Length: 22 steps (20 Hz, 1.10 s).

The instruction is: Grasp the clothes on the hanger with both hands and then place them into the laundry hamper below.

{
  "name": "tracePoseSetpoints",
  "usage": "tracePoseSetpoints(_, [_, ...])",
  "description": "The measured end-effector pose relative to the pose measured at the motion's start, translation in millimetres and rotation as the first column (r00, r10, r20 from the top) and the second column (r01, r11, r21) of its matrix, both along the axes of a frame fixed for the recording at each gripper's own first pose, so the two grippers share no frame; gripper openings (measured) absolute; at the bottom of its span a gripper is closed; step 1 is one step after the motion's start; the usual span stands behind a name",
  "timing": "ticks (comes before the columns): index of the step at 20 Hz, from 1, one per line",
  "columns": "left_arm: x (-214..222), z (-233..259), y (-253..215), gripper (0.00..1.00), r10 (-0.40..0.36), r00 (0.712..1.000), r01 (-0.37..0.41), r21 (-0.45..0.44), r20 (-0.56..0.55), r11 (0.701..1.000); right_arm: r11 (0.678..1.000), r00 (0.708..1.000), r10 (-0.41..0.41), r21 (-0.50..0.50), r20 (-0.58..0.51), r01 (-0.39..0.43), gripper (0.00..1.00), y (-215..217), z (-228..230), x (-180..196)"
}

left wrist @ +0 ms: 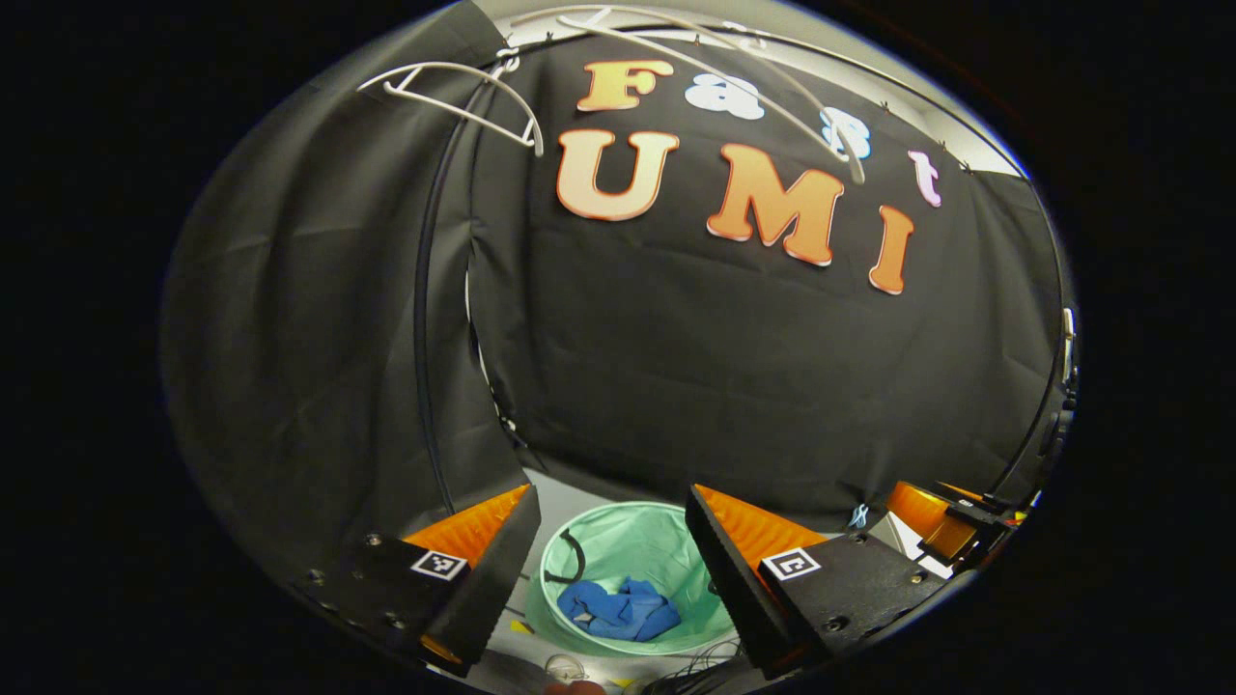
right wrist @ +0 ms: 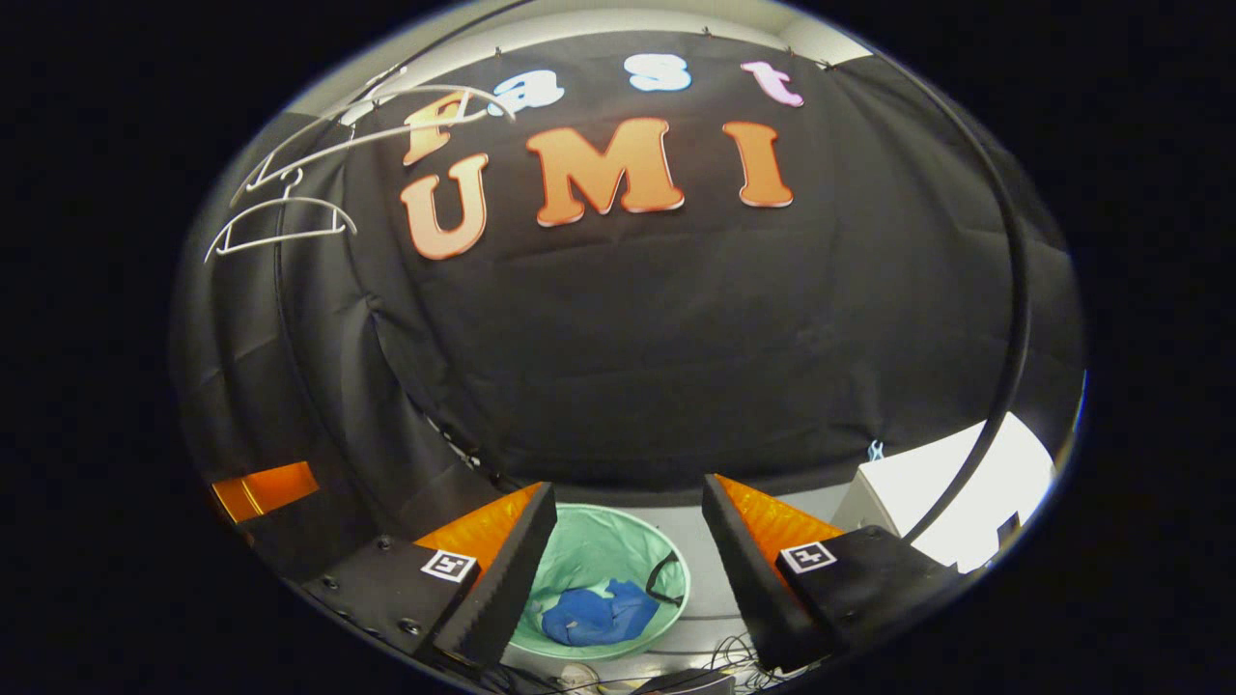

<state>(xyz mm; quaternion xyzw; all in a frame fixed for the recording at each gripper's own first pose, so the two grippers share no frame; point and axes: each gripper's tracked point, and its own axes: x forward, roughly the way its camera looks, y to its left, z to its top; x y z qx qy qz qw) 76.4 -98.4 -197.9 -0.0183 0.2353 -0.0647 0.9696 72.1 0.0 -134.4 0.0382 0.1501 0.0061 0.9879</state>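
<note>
Writing: square black-and-white marker tags sit on each finger of both tongs; no brand or readable text on the things themselves.
Left tongs [left wrist: 613, 555]: spread wide, nothing between the fingers.
Right tongs [right wrist: 628, 550]: spread wide, nothing held.
Clothes: blue garment [left wrist: 620, 610] lies crumpled inside the mint-green laundry hamper [left wrist: 666, 541], below and between the fingers in both views [right wrist: 594, 615].
Hamper: stands on the pale floor [left wrist: 565, 492]; a dark strap handle [left wrist: 572, 558] shows at its rim.
Hangers: bare white hangers [left wrist: 454, 92] hang high at the booth wall.
View difference: left gripper view catches the other tongs' orange part [left wrist: 941, 526] at far right; right gripper view shows a white box [right wrist: 966, 492] at right.
</note>
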Motion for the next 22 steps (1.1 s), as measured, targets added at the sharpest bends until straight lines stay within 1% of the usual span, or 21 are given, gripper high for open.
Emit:
tracePoseSetpoints(3, [-0.2, 38.6, 5.3, 0.96, 0.002, 0.997, 0.001, -0.031, 0.081, 1.000, 1.000, 0.995, -0.026, 0.013, 0.091, 0.025, 0.99, -13.9, 45.4, -12.3])
tracePoseSetpoints(5, [-1.5, 63.2, 8.1, 0.96, -0.007, 0.991, 0.010, -0.021, 0.133, 1.000, 0.999, 0.987, -0.049, 0.007, 0.151, 0.048, 0.98, -29.2, 71.1, -21.7])
tracePoseSetpoints(6, [-7.1, 74.7, 10.5, 0.94, -0.007, 0.988, 0.009, -0.013, 0.157, 1.000, 0.998, 0.983, -0.057, 0.000, 0.175, 0.058, 0.98, -35.0, 82.5, -26.1])
tracePoseSetpoints(8, [-10.1, 97.4, 16.6, 0.94, -0.005, 0.978, 0.006, -0.006, 0.207, 1.000, 0.997, 0.975, -0.067, -0.014, 0.210, 0.071, 0.99, -45.4, 99.2, -35.3])
tracePoseSetpoints(9, [-11.0, 107.5, 19.1, 0.99, -0.003, 0.974, 0.005, -0.007, 0.228, 1.000, 0.997, 0.972, -0.070, -0.016, 0.225, 0.076, 0.99, -50.4, 107.4, -40.0])
tracePoseSetpoints(11, [-9.7, 130.6, 20.3, 0.94, -0.016, 0.962, 0.018, -0.004, 0.272, 1.000, 0.997, 0.965, -0.071, -0.021, 0.251, 0.079, 0.98, -55.2, 120.4, -49.0])
tracePoseSetpoints(12, [-8.2, 139.0, 20.1, 0.94, -0.025, 0.957, 0.025, 0.005, 0.290, 1.000, 0.996, 0.963, -0.075, -0.028, 0.259, 0.085, 0.98, -58.5, 125.1, -52.2])
tracePoseSetpoints(13, [-6.6, 145.1, 24.7, 0.93, -0.025, 0.956, 0.023, 0.008, 0.293, 1.000, 0.995, 0.960, -0.082, -0.037, 0.267, 0.095, 0.98, -63.0, 129.6, -56.1])
tracePoseSetpoints(14, [-8.4, 151.2, 29.4, 0.94, -0.019, 0.955, 0.019, 0.003, 0.296, 1.000, 0.994, 0.958, -0.088, -0.046, 0.273, 0.104, 0.90, -65.9, 132.5, -59.7])
tracePoseSetpoints(15, [-11.1, 153.9, 32.8, 0.98, -0.011, 0.955, 0.013, -0.005, 0.298, 1.000, 0.993, 0.956, -0.088, -0.051, 0.281, 0.106, 0.90, -66.4, 136.3, -63.4])
tracePoseSetpoints(16, [-14.5, 152.5, 33.8, 0.94, -0.013, 0.956, 0.017, -0.011, 0.294, 1.000, 0.993, 0.953, -0.085, -0.052, 0.291, 0.104, 0.90, -65.7, 139.1, -65.5])
tracePoseSetpoints(18, [-20.5, 141.2, 27.0, 0.94, -0.063, 0.963, 0.065, -0.002, 0.264, 0.998, 0.994, 0.948, -0.087, -0.040, 0.307, 0.104, 0.90, -66.4, 143.8, -67.7])
tracePoseSetpoints(19, [-23.7, 137.8, 26.4, 0.93, -0.071, 0.963, 0.070, 0.013, 0.259, 0.997, 0.994, 0.947, -0.091, -0.026, 0.309, 0.104, 0.90, -66.2, 144.0, -68.4])
tracePoseSetpoints(20, [-22.1, 138.8, 29.2, 0.94, -0.071, 0.962, 0.065, 0.029, 0.265, 0.997, 0.995, 0.946, -0.093, -0.012, 0.309, 0.102, 1.00, -65.2, 143.7, -67.7])
tracePoseSetpoints(21, [-21.9, 139.9, 30.5, 0.94, -0.069, 0.960, 0.060, 0.043, 0.272, 0.997, 0.995, 0.947, -0.095, -0.004, 0.307, 0.101, 1.00, -67.3, 138.1, -54.9])
tracePoseSetpoints(22, [-21.4, 141.0, 30.6, 0.93, -0.069, 0.958, 0.057, 0.050, 0.279, 0.997, 0.995, 0.948, -0.096, -0.004, 0.302, 0.102, 0.90, -66.3, 136.0, -54.9])
